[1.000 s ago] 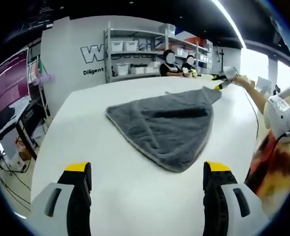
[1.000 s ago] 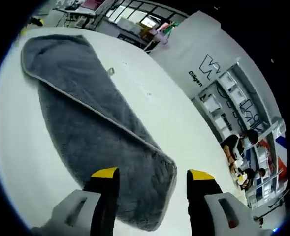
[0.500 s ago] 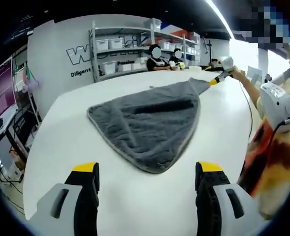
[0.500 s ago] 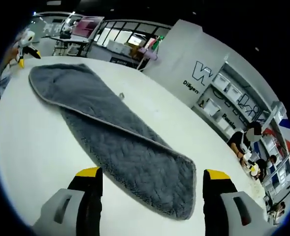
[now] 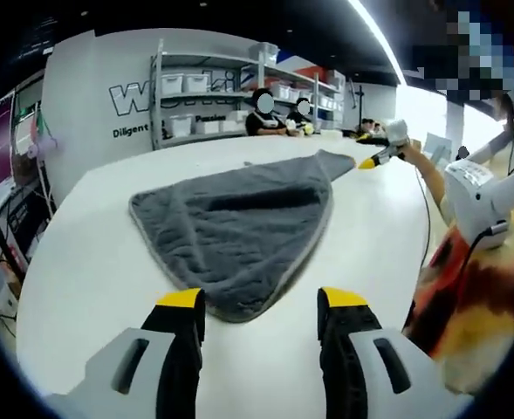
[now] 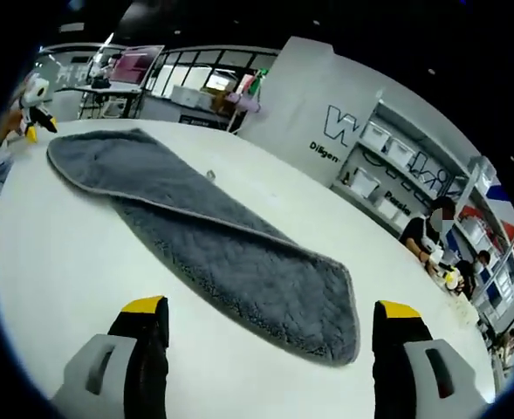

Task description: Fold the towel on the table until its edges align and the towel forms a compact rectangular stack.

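The left claw (image 5: 259, 301) hangs released at 6 o'clock, its tips just beside the towel's (image 5: 239, 223) near corner on the worktop (image 5: 82, 236). The right claw (image 6: 270, 310), also released, faces the far end. Pinching one layer could skew the fold.

1 grey towel (image 5: 239, 231) on 1 white table (image 5: 91, 253). 2 grippers: left (image 5: 261, 301), right (image 6: 270, 312). 2 ppl seated far back by 1 shelf rack (image 5: 200, 100).
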Available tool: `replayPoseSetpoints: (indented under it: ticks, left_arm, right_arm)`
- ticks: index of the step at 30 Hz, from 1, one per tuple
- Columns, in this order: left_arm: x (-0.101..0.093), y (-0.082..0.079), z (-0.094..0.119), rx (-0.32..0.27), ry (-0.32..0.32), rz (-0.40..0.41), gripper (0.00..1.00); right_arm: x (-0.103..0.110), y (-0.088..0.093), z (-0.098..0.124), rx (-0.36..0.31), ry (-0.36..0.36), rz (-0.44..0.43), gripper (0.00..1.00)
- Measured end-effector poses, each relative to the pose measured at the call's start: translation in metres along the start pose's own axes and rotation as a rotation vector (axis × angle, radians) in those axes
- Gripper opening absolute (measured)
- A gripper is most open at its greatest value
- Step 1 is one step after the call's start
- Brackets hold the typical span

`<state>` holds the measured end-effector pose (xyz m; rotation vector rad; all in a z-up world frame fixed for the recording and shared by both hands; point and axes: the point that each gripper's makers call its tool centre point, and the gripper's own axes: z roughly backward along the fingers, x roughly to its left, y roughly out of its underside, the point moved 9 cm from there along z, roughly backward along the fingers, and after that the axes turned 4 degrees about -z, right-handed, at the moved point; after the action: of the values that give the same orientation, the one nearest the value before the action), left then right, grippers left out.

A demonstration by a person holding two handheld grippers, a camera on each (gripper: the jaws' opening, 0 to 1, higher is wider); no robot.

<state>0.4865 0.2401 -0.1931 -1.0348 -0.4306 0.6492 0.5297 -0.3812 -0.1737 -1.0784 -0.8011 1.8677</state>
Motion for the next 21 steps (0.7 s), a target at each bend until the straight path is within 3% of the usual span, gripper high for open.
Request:
replayPoseSetpoints:
  ticks: [4,7,10,18,21]
  left_arm:
    - [-0.002,-0.001,-0.001,-0.011,0.019,-0.001,0.33]
    - [-0.004,0.000,-0.004,0.011,0.041,-0.001,0.33]
    - [-0.005,0.004,-0.010,0.084,0.068,-0.011,0.33]
    - [0.002,0.002,-0.021,0.144,0.074,-0.001,0.31]
    - [0.002,0.004,-0.024,0.194,0.068,-0.047,0.29]
  right_arm:
    - [0.003,0.000,0.002,0.000,-0.014,0.003,0.98]
    - [0.004,0.001,0.001,0.002,-0.018,0.010,0.98]
    - [0.004,0.004,0.000,0.012,-0.022,0.013,0.98]
    - [0.005,0.009,0.002,0.018,-0.019,0.013,0.97]
    - [0.004,0.010,0.004,0.023,-0.011,0.020,0.97]
